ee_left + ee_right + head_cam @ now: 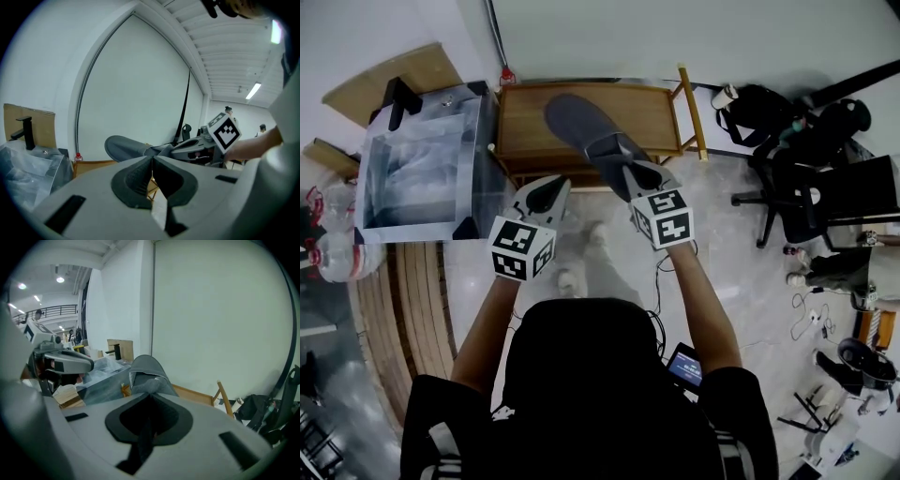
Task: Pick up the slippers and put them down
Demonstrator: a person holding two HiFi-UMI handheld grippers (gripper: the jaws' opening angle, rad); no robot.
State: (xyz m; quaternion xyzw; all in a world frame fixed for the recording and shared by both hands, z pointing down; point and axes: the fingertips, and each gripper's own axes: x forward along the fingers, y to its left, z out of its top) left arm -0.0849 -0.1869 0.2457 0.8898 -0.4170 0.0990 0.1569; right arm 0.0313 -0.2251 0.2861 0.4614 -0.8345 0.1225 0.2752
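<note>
Wooden rack (530, 122) below, right tool (630, 176) clamps gray slipper (581, 127) aloft.

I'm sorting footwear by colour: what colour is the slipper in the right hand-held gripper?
Plain dark grey slipper; clearest in the head view.

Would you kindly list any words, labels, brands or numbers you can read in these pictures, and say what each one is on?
No text is legible.
Left marker cube and right marker cube: black-and-white square patterns, no letters.
Small screen by the person's waist: lit blue, too small to read.
Slipper: no brand visible.
</note>
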